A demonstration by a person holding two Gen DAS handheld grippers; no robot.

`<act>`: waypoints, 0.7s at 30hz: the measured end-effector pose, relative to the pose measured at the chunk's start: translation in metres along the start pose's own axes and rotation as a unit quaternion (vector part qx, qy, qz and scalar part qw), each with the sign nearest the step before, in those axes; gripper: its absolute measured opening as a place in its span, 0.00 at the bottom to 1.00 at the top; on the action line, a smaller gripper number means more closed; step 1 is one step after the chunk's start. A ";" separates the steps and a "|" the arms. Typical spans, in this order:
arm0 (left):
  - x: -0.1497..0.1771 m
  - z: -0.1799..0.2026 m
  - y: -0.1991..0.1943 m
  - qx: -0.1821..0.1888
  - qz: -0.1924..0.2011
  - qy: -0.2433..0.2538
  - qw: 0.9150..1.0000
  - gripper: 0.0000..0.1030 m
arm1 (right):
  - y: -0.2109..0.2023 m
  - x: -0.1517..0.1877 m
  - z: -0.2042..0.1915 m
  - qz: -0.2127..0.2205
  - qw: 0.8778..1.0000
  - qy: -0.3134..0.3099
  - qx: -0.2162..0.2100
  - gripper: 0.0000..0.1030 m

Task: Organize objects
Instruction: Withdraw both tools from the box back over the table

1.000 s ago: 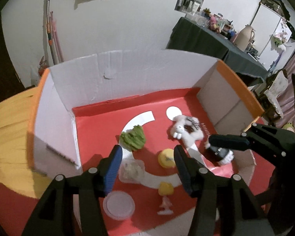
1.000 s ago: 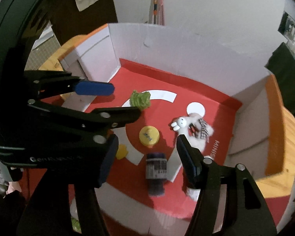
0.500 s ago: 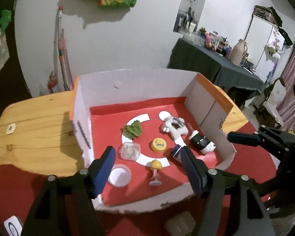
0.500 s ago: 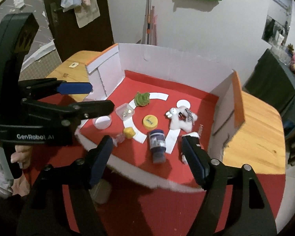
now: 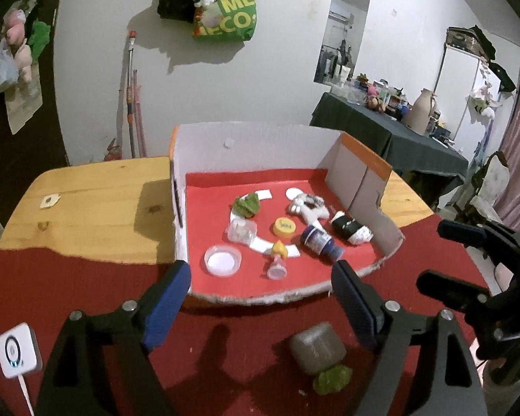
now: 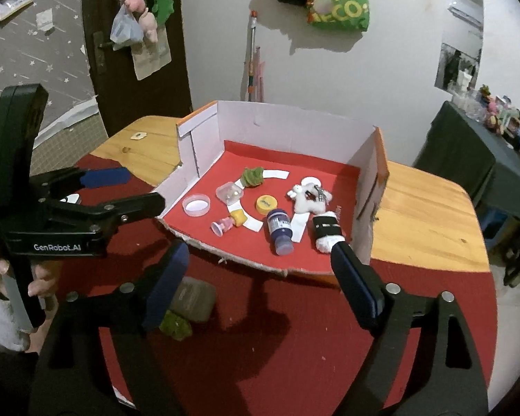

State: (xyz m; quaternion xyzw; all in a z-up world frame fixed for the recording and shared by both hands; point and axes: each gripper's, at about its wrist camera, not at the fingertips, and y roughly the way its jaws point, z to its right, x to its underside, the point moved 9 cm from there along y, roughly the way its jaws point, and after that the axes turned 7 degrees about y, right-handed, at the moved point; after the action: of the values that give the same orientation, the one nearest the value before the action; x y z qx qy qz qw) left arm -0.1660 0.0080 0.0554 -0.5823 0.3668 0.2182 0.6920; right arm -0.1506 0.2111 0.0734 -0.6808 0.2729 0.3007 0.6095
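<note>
Both grippers pull back from cardboard box [image 5: 260,145], jaws just widening, nothing between: left gripper [image 5: 260,306], right gripper [image 6: 260,286]. Sorted toys lie inside. Grey pouch [image 5: 317,346], green scrap [image 5: 331,378] on red cloth outside, likely next pickup; needs descent.

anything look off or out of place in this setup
Yes. The box's front wall is torn ragged. Inside, the dark blue bottle and the small pink figure lie tipped on their sides. A grey pouch sits outside the box.
</note>
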 end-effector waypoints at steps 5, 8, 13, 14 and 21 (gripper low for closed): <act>0.020 -0.002 -0.001 -0.007 -0.004 -0.007 1.000 0.85 | 0.003 0.016 0.004 0.003 1.000 0.023 -0.003 0.82; 0.032 -0.004 0.004 -0.009 -0.011 -0.011 1.000 0.85 | 0.008 0.028 0.007 0.001 0.999 0.037 0.000 0.82; 0.061 -0.010 0.015 -0.019 -0.027 -0.019 0.999 0.85 | 0.024 0.052 0.012 -0.012 0.998 0.055 0.003 0.82; 0.066 -0.012 0.017 -0.021 -0.029 -0.024 0.999 0.85 | 0.027 0.057 0.014 -0.014 0.998 0.060 0.003 0.82; 0.088 -0.014 0.025 -0.017 -0.048 -0.031 0.998 0.85 | 0.044 0.073 0.021 -0.029 0.996 0.086 0.001 0.82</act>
State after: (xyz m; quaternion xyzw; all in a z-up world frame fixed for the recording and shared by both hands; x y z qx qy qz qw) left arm -0.1314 -0.0105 -0.0284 -0.6037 0.3126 0.2087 0.7030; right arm -0.1352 0.2269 -0.0117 -0.7115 0.3046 0.2226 0.5929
